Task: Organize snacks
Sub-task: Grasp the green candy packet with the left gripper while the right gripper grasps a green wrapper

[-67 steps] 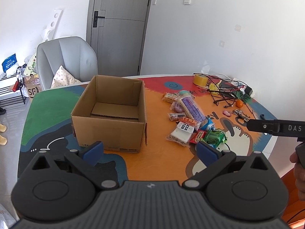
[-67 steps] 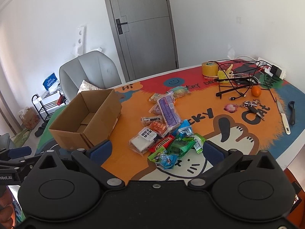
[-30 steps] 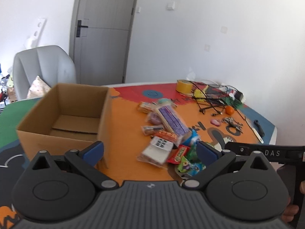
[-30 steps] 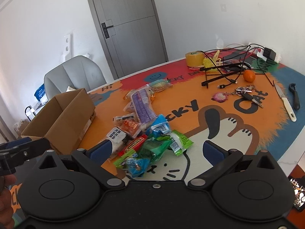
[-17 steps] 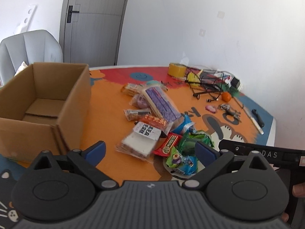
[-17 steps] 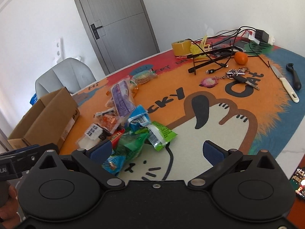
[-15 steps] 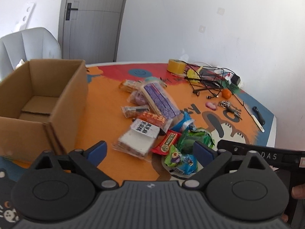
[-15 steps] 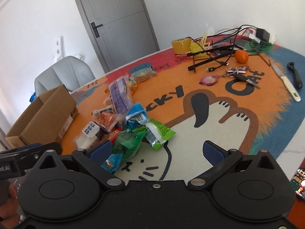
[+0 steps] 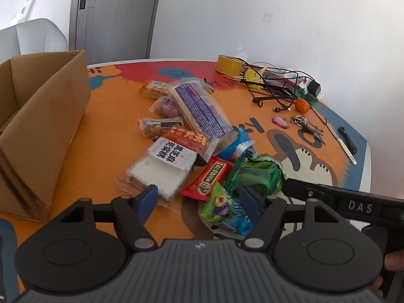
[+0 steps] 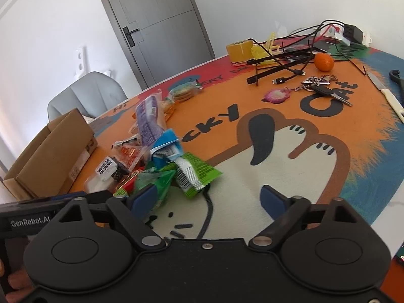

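Note:
A pile of snack packets lies on the table: a white cake pack (image 9: 161, 169), a red bar (image 9: 208, 176), a green-and-blue candy bag (image 9: 223, 210), green packets (image 9: 257, 174) and a long purple pack (image 9: 202, 111). An open, empty cardboard box (image 9: 43, 116) stands to their left. My left gripper (image 9: 199, 200) is open just above the near edge of the pile, with the candy bag and red bar between its fingers. My right gripper (image 10: 207, 198) is open and empty over the mat, its left finger beside the green packets (image 10: 194, 171). The pile's near edge is hidden behind the grippers.
Past the pile lie a yellow tape roll (image 9: 228, 65), black cables (image 9: 275, 88), an orange (image 9: 302, 106), keys (image 9: 305, 123) and a knife (image 9: 344, 149). A grey chair (image 10: 85, 96) stands behind the box. The table edge runs along the right.
Both grippers have moved forward and down toward the snack pile, which now fills more of each view. The box has slid toward the left edge of the left wrist view.

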`<state>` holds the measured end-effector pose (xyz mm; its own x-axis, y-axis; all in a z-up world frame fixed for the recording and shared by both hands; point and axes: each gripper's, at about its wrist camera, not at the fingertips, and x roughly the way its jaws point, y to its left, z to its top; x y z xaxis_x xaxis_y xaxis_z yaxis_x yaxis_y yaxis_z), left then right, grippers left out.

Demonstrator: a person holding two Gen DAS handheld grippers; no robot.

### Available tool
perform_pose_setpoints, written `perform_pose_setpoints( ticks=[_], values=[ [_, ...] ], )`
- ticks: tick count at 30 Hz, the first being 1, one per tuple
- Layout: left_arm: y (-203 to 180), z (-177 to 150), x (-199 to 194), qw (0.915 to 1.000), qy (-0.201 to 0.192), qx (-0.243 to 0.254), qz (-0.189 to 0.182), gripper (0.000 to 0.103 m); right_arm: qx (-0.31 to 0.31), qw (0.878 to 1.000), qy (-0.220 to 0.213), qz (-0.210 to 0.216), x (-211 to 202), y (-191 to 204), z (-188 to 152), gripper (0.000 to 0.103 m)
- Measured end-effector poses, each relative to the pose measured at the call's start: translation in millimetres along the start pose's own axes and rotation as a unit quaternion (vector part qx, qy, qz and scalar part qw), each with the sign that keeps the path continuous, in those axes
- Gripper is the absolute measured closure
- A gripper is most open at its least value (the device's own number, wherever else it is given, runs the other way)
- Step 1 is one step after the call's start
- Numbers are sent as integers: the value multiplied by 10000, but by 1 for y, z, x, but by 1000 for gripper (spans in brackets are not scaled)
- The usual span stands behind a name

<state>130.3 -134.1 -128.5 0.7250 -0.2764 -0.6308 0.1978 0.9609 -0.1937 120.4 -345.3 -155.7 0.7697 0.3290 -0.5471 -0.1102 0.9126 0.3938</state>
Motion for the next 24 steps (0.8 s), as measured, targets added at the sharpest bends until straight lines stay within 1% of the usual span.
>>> perform_pose_setpoints(
  ticks=[5,10,11,12,13,14,15,16,18,24],
  values=[
    [-8,-2,2,10000,35,67,-47,33,14,9999,-20,109,3,-5,2,23],
    [-17,-9,5,9998,72,173,-117,33,-48,9998,-93,193,6,-3,6,25],
    [-19,-10,6,9998,59,193,-92,35,-76,9997,-89,201,8,-2,7,26],
    [-18,-11,7,9998,62,169,-97,45,-113,9997,-80,200,9,-1,9,26],
    [-17,-10,9,9998,101,82,-162,53,-159,9996,-73,201,11,1,9,29],
    [-14,-10,12,9994,214,-94,-270,73,-196,9996,-62,195,13,2,10,31],
    [-10,-9,15,9986,292,-280,-329,73,-211,9996,-51,185,14,4,11,31],
    [-9,-9,15,9985,242,-379,-303,73,-207,9996,-53,182,15,5,11,31],
    [-8,-8,13,9989,194,-404,-142,73,-229,9995,-75,191,17,8,11,33],
    [4,-3,1,9978,-51,-658,14,74,-373,9991,-128,132,21,18,12,33]
  ],
)
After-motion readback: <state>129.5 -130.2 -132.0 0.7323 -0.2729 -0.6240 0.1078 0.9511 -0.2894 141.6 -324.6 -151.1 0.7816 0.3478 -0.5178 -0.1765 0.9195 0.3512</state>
